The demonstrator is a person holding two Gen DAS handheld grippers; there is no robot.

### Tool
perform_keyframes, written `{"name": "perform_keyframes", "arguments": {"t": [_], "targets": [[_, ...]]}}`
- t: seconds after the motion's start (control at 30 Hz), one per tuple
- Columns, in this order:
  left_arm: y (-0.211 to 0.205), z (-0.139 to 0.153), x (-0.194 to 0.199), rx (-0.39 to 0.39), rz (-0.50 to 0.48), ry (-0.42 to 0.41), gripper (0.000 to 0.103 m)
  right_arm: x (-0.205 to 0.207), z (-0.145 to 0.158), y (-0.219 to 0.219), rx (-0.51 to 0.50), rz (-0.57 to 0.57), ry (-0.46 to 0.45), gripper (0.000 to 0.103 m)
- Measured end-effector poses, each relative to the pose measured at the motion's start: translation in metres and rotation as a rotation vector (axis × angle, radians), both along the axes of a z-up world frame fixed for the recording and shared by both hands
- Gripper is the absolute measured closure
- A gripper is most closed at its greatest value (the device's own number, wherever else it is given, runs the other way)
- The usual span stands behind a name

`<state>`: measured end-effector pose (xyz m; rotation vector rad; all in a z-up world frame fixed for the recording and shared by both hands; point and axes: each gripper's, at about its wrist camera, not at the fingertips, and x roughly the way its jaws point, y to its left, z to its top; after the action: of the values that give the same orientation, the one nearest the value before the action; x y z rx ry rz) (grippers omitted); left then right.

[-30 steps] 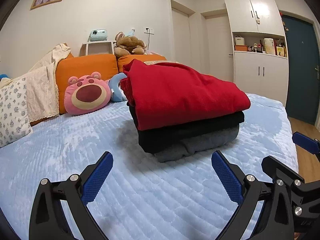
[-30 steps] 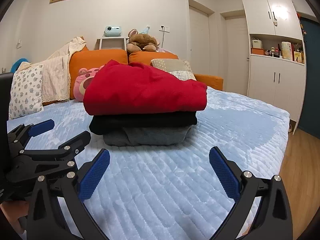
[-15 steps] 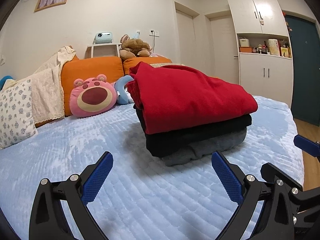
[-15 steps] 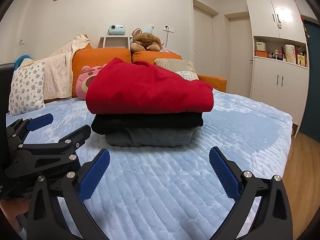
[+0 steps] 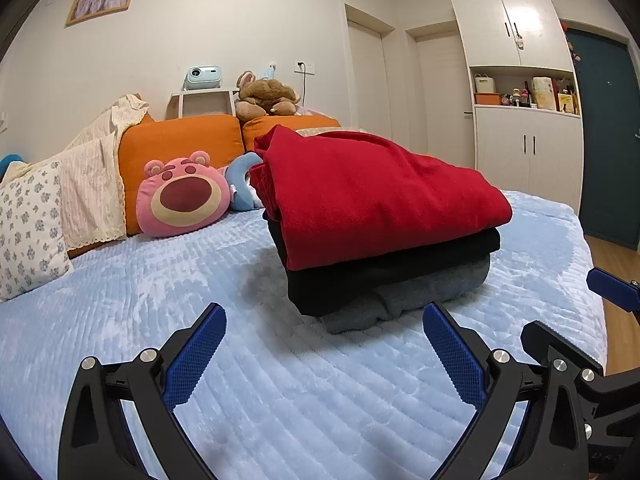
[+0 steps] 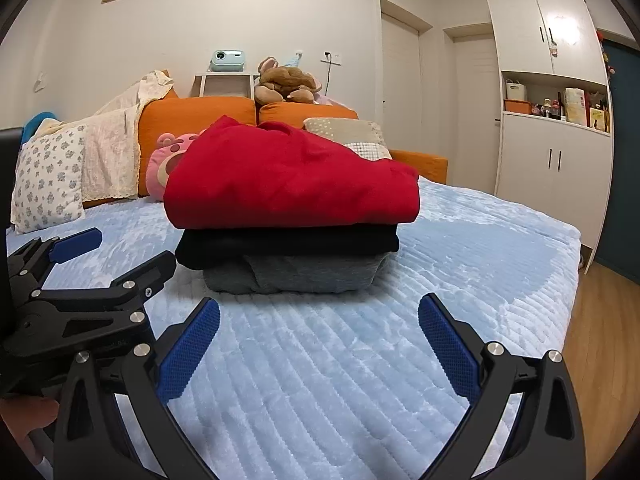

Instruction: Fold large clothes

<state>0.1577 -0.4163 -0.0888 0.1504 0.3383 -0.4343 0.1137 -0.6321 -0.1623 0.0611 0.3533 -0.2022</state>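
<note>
Jaws spread, both grippers (image 5: 324, 344) (image 6: 318, 334) face soft, rounded folded clothes (image 6: 290, 204).

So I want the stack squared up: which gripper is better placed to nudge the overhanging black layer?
Left, probably: the left gripper, open, faces the black garment's jutting corner over the grey one.

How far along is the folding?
Done: a red garment, black garment and grey garment lie folded and stacked on the bed. In hand: nothing; the left hand-held gripper and right hand-held gripper are open and empty. Left: no unfolded clothes in view.
</note>
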Motion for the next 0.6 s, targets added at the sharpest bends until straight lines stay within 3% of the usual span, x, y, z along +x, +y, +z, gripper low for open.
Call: {"name": "perform_keyframes", "arguments": {"t": [0.6], "targets": [[0.003,0.0052,-0.0019,-0.004,0.0,-0.043,0.003,-0.003,-0.0026,-0.0068,0.019,-0.019,-0.02,0.005]]}}
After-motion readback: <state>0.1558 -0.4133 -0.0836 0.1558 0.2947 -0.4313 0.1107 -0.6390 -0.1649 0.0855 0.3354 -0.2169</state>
